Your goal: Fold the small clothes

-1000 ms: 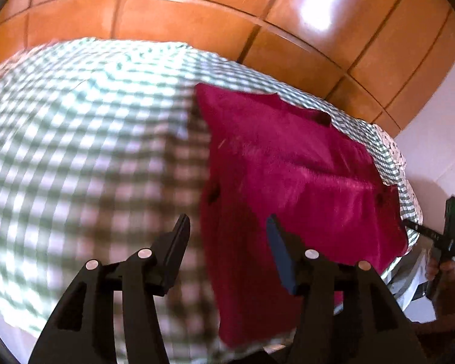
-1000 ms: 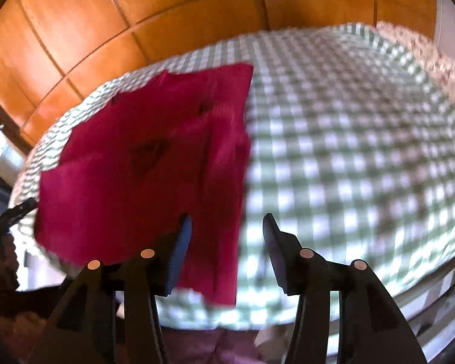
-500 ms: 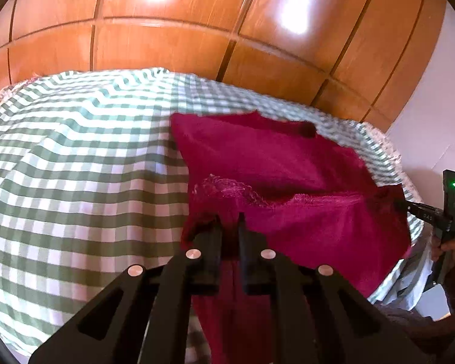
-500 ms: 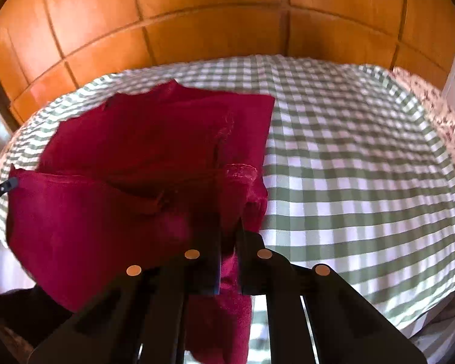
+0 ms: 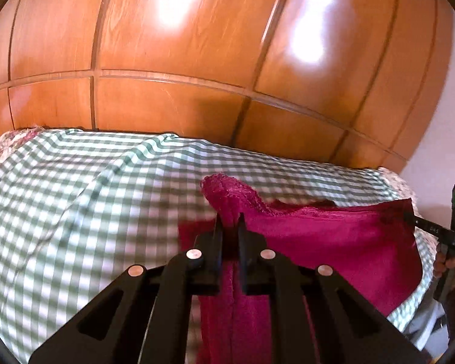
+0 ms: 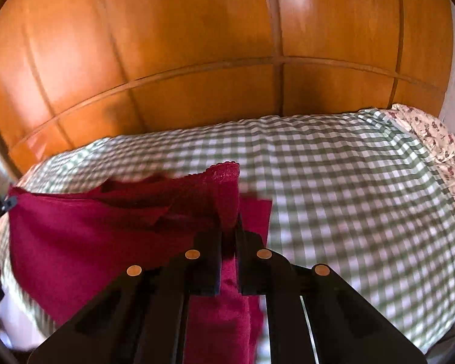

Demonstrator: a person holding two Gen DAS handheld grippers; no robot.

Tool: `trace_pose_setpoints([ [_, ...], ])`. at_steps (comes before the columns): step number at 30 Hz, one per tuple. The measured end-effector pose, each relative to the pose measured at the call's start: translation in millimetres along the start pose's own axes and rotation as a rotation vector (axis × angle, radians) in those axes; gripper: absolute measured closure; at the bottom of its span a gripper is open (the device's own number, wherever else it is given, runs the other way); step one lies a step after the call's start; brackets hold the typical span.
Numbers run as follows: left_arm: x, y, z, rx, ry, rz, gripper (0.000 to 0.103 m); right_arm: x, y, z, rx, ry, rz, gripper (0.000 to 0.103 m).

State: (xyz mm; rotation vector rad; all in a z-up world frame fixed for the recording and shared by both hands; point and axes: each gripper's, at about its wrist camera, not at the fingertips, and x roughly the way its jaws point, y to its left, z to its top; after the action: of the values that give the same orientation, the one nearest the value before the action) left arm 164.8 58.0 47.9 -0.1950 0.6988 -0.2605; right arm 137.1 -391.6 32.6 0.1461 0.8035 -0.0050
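Both of your grippers are clamped on the dark red garment point(image 5: 318, 242): your left gripper point(image 5: 229, 227) has its jaws pinched together on one lace-edged corner, and your right gripper point(image 6: 228, 227) has its jaws closed on the other corner. You hold that edge raised above the green checked bedcover point(image 5: 75, 212), with cloth hanging down between the fingers and the far part lying on the bed in front of the wooden wardrobe panels point(image 5: 197, 45).

We see a crimson lace-edged garment point(image 5: 333, 242) lifted by two pinched corners above the checked bedcover point(image 5: 75, 212), stretched taut between them, its lower part hanging in folds.
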Motion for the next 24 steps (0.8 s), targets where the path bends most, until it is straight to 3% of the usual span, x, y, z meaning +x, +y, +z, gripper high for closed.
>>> trace_pose_setpoints([
  [6, 76.1, 1.2, 18.3, -0.010, 0.085, 0.112, 0.096, 77.8, -5.3, 16.5, 0.045, 0.074, -0.077, 0.098],
  [13, 146.7, 11.5, 3.0, -0.016, 0.231, 0.249, 0.094, 126.1, -13.6, 4.7, 0.070, 0.131, -0.129, 0.098],
  [15, 145.8, 9.4, 1.4, -0.011, 0.227, 0.269, 0.089, 122.6, -14.9, 5.6, 0.071, 0.125, -0.118, 0.091],
  [16, 141.9, 8.7, 2.4, -0.012, 0.219, 0.277, 0.081, 118.3, -15.7, 6.3, 0.071, 0.119, -0.119, 0.076],
  [18, 126.5, 7.0, 4.8, -0.026, 0.186, 0.298, 0.075, 102.5, -17.0, 8.5, 0.067, 0.081, -0.131, 0.057],
  [21, 86.9, -4.8, -0.4, -0.006, 0.101, 0.275, 0.076, 67.0, -13.3, 6.1, 0.057, 0.011, -0.100, 0.057],
  [24, 57.6, -17.1, -18.0, 0.046, 0.069, 0.231, 0.076, 39.5, 6.1, -5.2, -0.001, -0.008, -0.040, 0.057],
])
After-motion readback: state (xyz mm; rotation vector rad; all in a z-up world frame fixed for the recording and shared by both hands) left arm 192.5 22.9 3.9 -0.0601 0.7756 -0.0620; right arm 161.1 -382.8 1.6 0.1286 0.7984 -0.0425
